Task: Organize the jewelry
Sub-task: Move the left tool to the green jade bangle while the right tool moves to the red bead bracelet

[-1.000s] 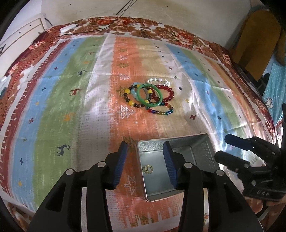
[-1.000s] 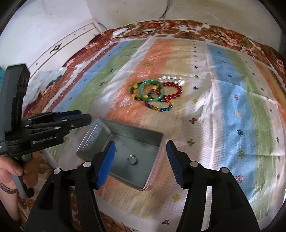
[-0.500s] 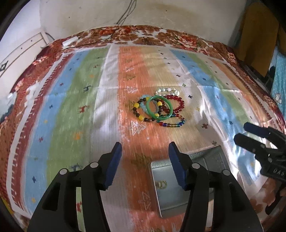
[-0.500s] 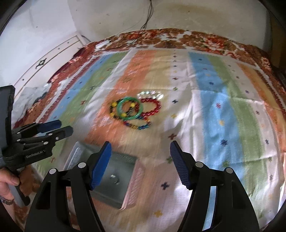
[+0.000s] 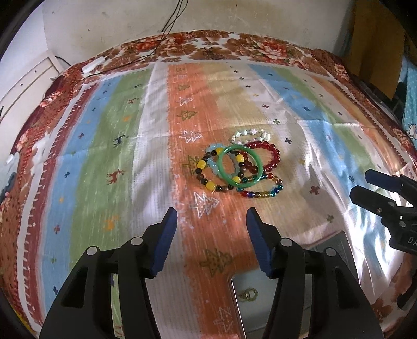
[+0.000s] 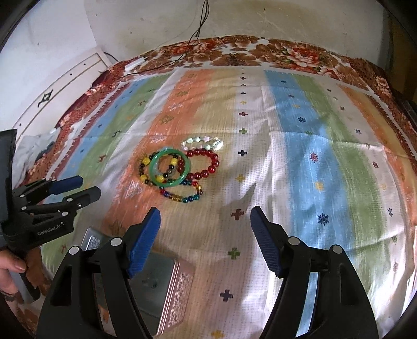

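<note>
The left gripper (image 5: 211, 227) was seen with its jaws parted and nothing between them. The right gripper (image 6: 205, 227) was likewise empty, its jaws opening. Ahead of both, near the middle of each frame, a heap of bracelets (image 5: 239, 167) was laid – a green bangle (image 5: 239, 166) resting on top of beaded strands. The bangle was judged stiff, smooth and perhaps brittle, best taken across its rim; the beaded loops were judged light and limp, best pinched on a free arc at the edge of the heap. An open metal tin (image 6: 159, 284) was found at the lower edge, holding one small gold piece (image 5: 249, 294). Everything was spread on a striped cloth (image 5: 104, 146) over a bed – a pale wall (image 6: 260, 20) behind it.
</note>
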### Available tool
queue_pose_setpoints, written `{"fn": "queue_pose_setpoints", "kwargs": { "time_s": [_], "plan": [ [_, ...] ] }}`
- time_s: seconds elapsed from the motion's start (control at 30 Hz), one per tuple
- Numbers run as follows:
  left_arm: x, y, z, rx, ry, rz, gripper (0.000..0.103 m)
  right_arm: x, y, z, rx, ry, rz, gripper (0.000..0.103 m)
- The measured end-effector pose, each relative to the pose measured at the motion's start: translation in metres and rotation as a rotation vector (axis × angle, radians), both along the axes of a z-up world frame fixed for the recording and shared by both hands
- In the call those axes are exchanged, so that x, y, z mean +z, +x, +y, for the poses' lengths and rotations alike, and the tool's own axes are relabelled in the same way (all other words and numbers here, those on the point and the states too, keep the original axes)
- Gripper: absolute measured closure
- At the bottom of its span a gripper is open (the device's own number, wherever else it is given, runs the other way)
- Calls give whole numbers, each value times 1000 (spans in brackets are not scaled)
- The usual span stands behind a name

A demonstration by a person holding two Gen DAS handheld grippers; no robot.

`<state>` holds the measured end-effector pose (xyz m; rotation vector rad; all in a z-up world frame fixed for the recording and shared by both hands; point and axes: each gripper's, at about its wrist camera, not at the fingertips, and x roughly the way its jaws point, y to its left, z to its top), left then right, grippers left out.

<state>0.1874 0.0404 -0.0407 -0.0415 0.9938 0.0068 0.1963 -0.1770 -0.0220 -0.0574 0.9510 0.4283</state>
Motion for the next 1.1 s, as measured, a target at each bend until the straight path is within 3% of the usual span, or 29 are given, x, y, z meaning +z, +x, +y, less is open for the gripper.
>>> {"fn": "queue_pose_setpoints", "kwargs": {
  "time_s": [0.23,0.47,0.83,1.1],
  "plan": [
    [-8,22,2,-1,8,21,48,0,15,3,-16,-1,-26,32],
    [-16,41,4,4,20,38,48,-14,37,6,-41,-4,13,32],
    [-29,67,10,-3,-73,67,48,-12,49,17,-37,-17,33,32],
    [-42,90,11,1,-113,104,48,-28,63,17,-67,-21,73,32]
  ]
}}
